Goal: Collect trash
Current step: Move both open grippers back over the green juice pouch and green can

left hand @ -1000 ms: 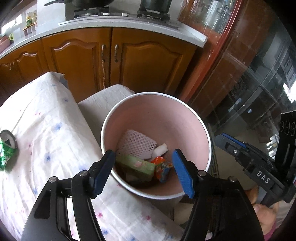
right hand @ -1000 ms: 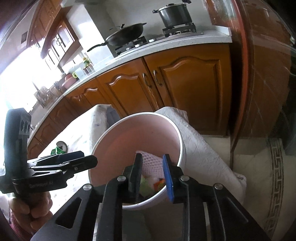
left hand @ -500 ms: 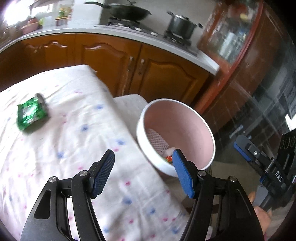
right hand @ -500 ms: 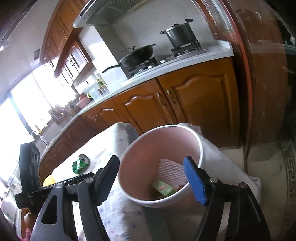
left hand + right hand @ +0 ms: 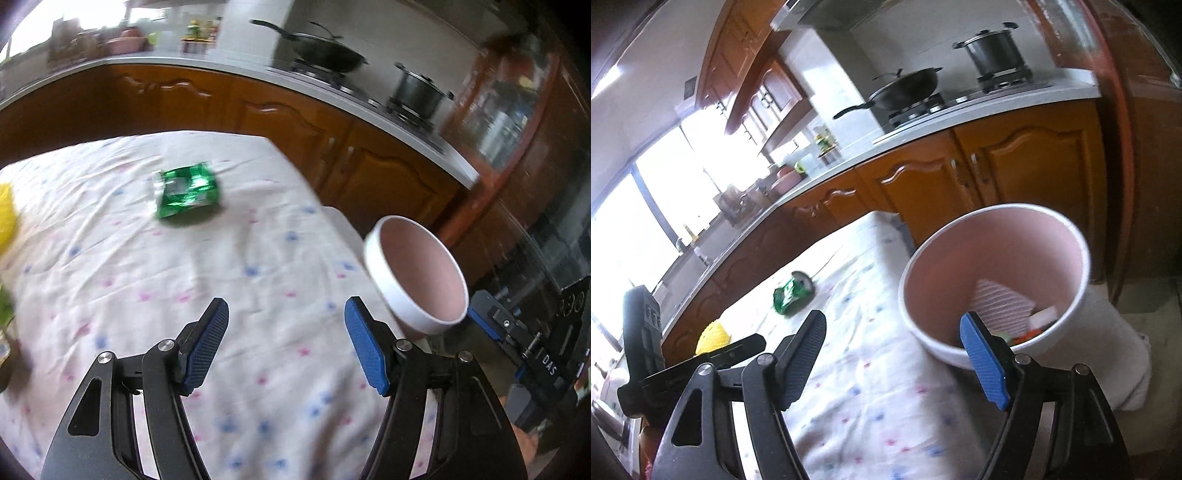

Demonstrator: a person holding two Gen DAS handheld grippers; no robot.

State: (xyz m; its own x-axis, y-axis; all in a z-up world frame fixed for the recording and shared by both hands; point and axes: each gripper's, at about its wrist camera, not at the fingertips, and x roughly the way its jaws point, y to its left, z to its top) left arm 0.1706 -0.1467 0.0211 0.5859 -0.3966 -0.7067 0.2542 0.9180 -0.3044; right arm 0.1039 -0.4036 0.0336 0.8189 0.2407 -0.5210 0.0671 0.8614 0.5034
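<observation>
- Surface (image 5: 258,258): covered by a white cloth with small pink and blue marks; wooden kitchen cabinets (image 5: 1015,173) behind it
- Bin (image 5: 993,236): round, white outside and pink inside, standing just off the right end of the surface; holds a white foam net sleeve (image 5: 1001,302) and small scraps at the bottom
- Left gripper (image 5: 286,343): held over the cloth, fingers (image 5: 208,343) apart, nothing between them
- Right gripper (image 5: 892,358): near the bin's rim, fingers (image 5: 984,362) spread wide and empty
- Crushed green can (image 5: 186,190): lying on its side on the cloth toward the far edge, well apart from both grippers and outside the bin
- Yellow object (image 5: 713,336): at the left edge of the surface, partly hidden, kind unclear
</observation>
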